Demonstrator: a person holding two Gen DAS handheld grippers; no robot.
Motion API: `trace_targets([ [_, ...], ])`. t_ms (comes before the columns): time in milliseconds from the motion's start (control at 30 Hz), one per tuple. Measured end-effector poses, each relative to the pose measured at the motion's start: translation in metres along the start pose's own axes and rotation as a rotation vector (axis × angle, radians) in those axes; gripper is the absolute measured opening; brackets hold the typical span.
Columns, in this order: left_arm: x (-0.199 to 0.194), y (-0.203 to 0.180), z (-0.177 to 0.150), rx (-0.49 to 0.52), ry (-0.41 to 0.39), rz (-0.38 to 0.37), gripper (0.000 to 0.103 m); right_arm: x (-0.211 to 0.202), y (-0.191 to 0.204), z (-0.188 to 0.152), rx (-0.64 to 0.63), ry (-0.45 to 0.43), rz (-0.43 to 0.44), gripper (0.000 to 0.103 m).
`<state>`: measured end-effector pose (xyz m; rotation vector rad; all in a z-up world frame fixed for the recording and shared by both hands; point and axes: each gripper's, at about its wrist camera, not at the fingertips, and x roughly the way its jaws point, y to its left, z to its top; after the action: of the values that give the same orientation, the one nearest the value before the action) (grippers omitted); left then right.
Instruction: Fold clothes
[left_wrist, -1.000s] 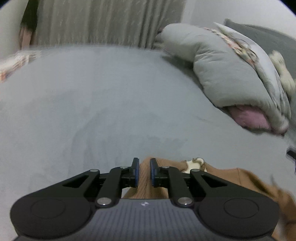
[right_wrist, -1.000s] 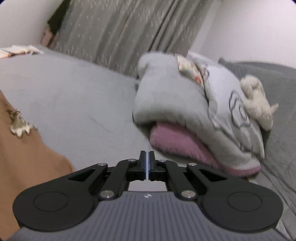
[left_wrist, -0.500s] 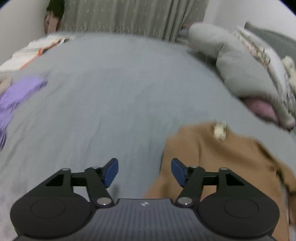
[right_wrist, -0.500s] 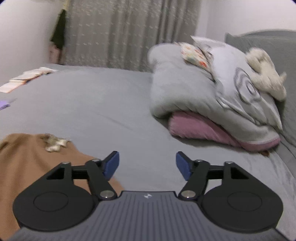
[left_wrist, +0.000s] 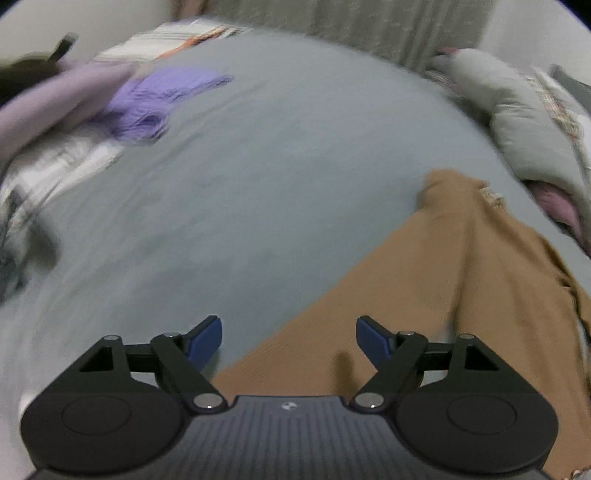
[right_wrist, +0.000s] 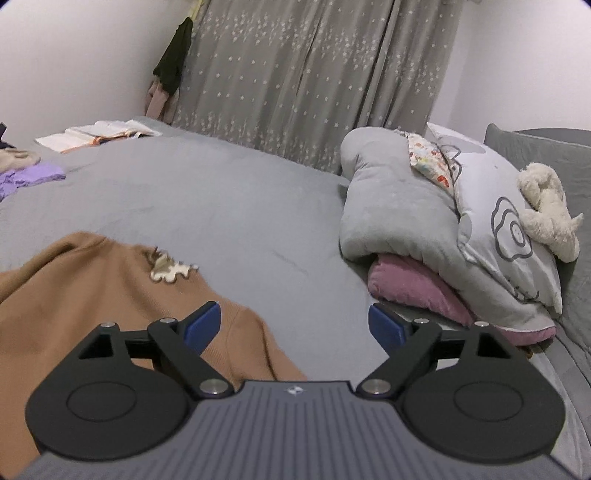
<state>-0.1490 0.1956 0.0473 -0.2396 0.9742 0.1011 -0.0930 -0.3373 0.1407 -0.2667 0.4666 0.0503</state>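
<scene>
- I am seeing the brown garment (left_wrist: 436, 295) lying spread on the grey bed (left_wrist: 277, 184), running from 6 toward 2 o'clock in the left view, a cream patch (right_wrist: 168, 267) near its far edge.
- I am judging it soft, light and limp; an edge or corner looks best to pinch.
- My left gripper (left_wrist: 289, 338) is hanging released above it, holding nothing.
- My right gripper (right_wrist: 294, 325) is likewise spread wide and empty, by the garment's 3 o'clock edge.
- A purple garment (left_wrist: 155, 99) is lying at 10 o'clock; folded quilt (right_wrist: 399, 218) at 2.
</scene>
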Motion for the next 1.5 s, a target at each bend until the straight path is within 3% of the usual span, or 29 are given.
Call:
trace_targets([
  [133, 0.003, 0.0, -0.016, 0.071, -0.034, 0.021, 0.08, -0.004, -0.009, -0.005, 0.033, 0.015, -0.017, 0.088],
  [200, 0.006, -0.015, -0.026, 0.169, -0.086, 0.03, 0.051, -0.006, -0.013, -0.008, 0.05, 0.023, -0.025, 0.088],
  [233, 0.006, -0.018, -0.028, 0.19, -0.104, 0.013, 0.017, -0.007, -0.015, -0.009, 0.058, 0.027, -0.029, 0.088],
  [267, 0.005, -0.022, -0.028, 0.205, -0.123, -0.018, 0.005, -0.008, -0.017, -0.01, 0.066, 0.031, -0.034, 0.088],
  [400, -0.004, -0.037, -0.02, 0.236, -0.183, -0.035, 0.004, -0.011, -0.026, -0.015, 0.099, 0.046, -0.05, 0.088],
  [467, -0.015, -0.033, -0.006, 0.201, -0.252, -0.046, 0.004, -0.015, -0.033, -0.018, 0.12, 0.052, -0.066, 0.088],
  [567, -0.029, -0.018, 0.02, 0.128, -0.333, -0.028, 0.004, -0.033, -0.066, -0.051, 0.158, 0.068, -0.11, 0.088],
  [667, -0.039, 0.003, 0.049, 0.054, -0.388, 0.008, 0.004, -0.04, -0.066, -0.069, 0.069, 0.133, -0.015, 0.088],
  [800, -0.042, 0.027, 0.072, -0.044, -0.402, 0.033, 0.004, -0.05, -0.033, -0.103, -0.221, 0.225, 0.094, 0.088],
  [933, -0.034, 0.046, 0.1, -0.088, -0.439, 0.07, 0.004, -0.061, -0.02, -0.132, -0.33, 0.3, 0.229, 0.088],
  [1167, -0.015, 0.035, 0.102, -0.126, -0.41, 0.126, 0.004, -0.066, -0.044, -0.115, -0.238, 0.189, 0.111, 0.085],
  [1200, -0.015, 0.035, 0.102, -0.132, -0.41, 0.125, 0.004, -0.067, -0.047, -0.113, -0.225, 0.173, 0.094, 0.069],
  [1233, -0.015, 0.038, 0.102, -0.152, -0.409, 0.116, 0.005, -0.068, -0.05, -0.111, -0.211, 0.157, 0.077, 0.026],
  [1267, -0.018, 0.043, 0.102, -0.18, -0.412, 0.099, 0.005, -0.069, -0.054, -0.108, -0.198, 0.142, 0.06, 0.01],
  [1367, -0.023, 0.058, 0.101, -0.241, -0.416, 0.057, 0.005, -0.071, -0.064, -0.101, -0.158, 0.094, 0.01, 0.009],
  [1500, -0.024, 0.062, 0.098, -0.243, -0.412, 0.049, 0.005, -0.08, -0.085, -0.088, -0.054, 0.006, -0.069, 0.005],
])
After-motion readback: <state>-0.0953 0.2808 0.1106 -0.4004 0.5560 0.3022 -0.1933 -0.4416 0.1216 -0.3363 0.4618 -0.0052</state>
